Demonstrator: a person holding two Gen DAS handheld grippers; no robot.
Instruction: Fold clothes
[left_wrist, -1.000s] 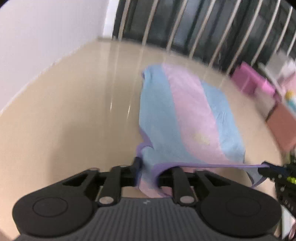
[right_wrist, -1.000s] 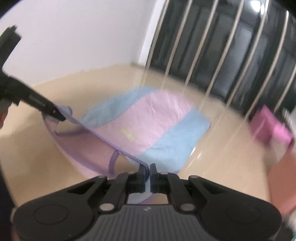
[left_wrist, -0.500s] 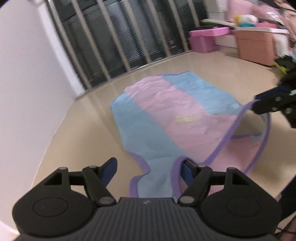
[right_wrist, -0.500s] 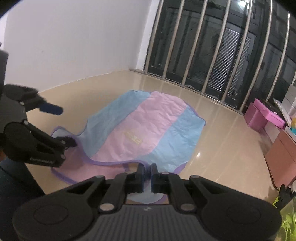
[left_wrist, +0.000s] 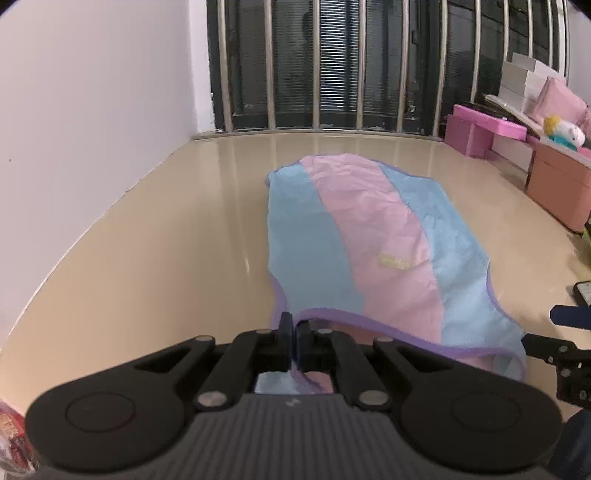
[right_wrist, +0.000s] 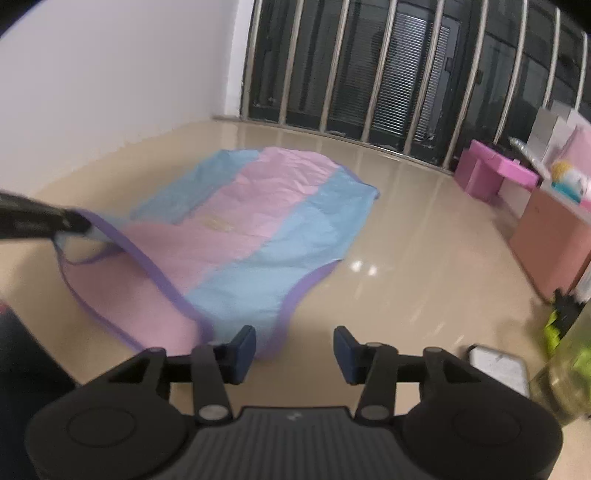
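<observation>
A blue-and-pink garment (left_wrist: 369, 236) is spread flat on the beige floor (left_wrist: 166, 240), beside a white wall. A brown box (left_wrist: 557, 184) at the room's edge is topped by a plush toy (left_wrist: 563, 130); its inside cannot be seen. The garment's purple-trimmed edge is pinched by the left gripper (left_wrist: 294, 336), just closed. The right gripper (right_wrist: 294, 350), jaws just parted, holds nothing.

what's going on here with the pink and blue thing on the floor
A person with a gripper in each hand is folding a pink and blue sleeveless garment spread on the tan floor. The left gripper has just closed on its purple-trimmed near edge. The right gripper has just opened, nothing between its jaws.
</observation>
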